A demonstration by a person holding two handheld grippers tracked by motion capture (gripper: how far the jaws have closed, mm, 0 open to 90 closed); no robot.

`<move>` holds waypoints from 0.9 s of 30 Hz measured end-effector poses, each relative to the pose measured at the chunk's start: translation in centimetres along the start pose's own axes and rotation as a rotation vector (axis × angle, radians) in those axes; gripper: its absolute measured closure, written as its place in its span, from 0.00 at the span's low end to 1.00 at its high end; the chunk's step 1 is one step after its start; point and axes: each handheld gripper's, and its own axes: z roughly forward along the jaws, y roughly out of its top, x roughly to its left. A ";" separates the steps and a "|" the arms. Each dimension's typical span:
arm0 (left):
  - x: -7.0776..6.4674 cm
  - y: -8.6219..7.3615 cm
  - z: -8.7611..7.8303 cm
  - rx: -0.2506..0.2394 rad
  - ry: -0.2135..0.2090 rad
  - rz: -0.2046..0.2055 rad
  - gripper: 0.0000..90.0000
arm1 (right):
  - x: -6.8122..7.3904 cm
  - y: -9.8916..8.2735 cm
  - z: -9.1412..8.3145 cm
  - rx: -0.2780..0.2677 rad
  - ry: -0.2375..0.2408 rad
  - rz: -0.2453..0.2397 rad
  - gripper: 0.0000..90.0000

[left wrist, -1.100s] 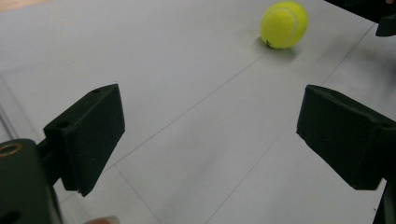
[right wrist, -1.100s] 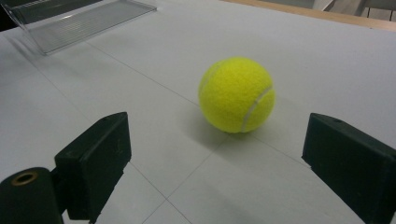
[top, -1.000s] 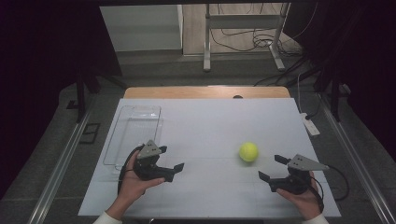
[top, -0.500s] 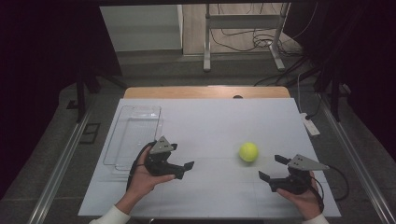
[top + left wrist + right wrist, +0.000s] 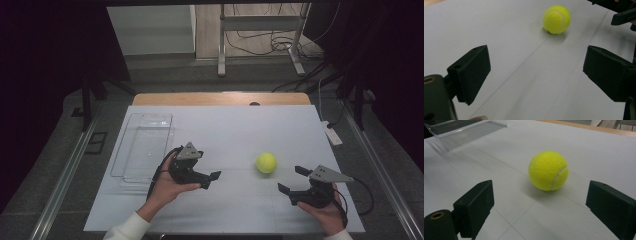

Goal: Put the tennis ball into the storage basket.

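Fuzzy yellow-green tennis ball [image 5: 266, 162] with a white seam rests directly on the white table top [image 5: 235, 130], right of centre, free of both grippers. In the right gripper view the ball [image 5: 548, 170] sits ahead of and between the two black jaws, near them but not touched, casting a soft shadow toward the camera. Right gripper [image 5: 291, 180], black with a grey three-cornered plate on top, is held in the person's right hand [image 5: 327, 212] just below and to the right of the ball; its jaws are spread wide with nothing between them, pointing toward the ball. Left gripper [image 5: 214, 176], same build, is held in the person's left hand [image 5: 167, 187] to the left of the ball, with a clear stretch of bare table between them; its jaws are also spread wide and empty. In the left gripper view the ball [image 5: 556, 19] lies farther off, above the gap between the jaws, and part of the other gripper shows at the upper right corner. Clear rectangular plastic tray [image 5: 129, 150] lies flat at the left part of the table, beyond the left hand, well apart from the ball. A white sleeve cuff [image 5: 127, 229] shows at the left wrist.
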 end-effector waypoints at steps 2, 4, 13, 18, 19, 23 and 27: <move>0.0 0.2 0.3 0.002 -0.008 -0.002 0.10 | 0.0 0.0 0.0 0.000 0.000 0.000 0.09; -0.1 0.6 0.7 0.004 -0.019 -0.002 0.10 | 0.0 0.0 0.0 0.002 0.000 -0.002 0.09; 0.0 1.5 2.6 0.036 -0.031 0.006 0.10 | 0.0 0.0 0.3 0.008 0.011 0.000 0.09; -0.2 1.8 3.4 0.053 -0.037 0.015 0.10 | 0.0 0.0 0.4 0.010 0.015 -0.005 0.09; -0.2 1.9 3.5 0.055 -0.038 0.018 0.10 | 0.0 0.0 0.4 0.011 0.013 -0.006 0.09; -0.3 2.1 3.8 0.061 -0.044 0.026 0.10 | 0.0 0.0 0.3 0.011 0.013 -0.004 0.09; -0.3 2.3 4.2 0.058 -0.053 0.025 0.10 | -0.1 -0.1 0.4 0.016 0.010 -0.007 0.09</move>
